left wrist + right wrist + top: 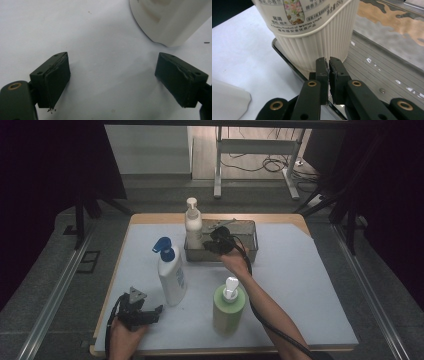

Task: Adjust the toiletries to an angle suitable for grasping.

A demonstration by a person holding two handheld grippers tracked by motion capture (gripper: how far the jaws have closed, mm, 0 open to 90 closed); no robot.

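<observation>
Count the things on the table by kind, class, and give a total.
Pump bottles: 2, one cream in the tray, one green.
Spray bottles: 1, white with a blue head.
Metal trays: 1.
Total: 4

Right gripper [218, 241] sits over the metal tray [247, 237] at twelve o'clock, beside the cream pump bottle [193, 224] standing in it. Left gripper [136, 312] rests at seven o'clock, near the blue-capped bottle [171, 272]. Green bottle [229, 306] stands at six.
</observation>
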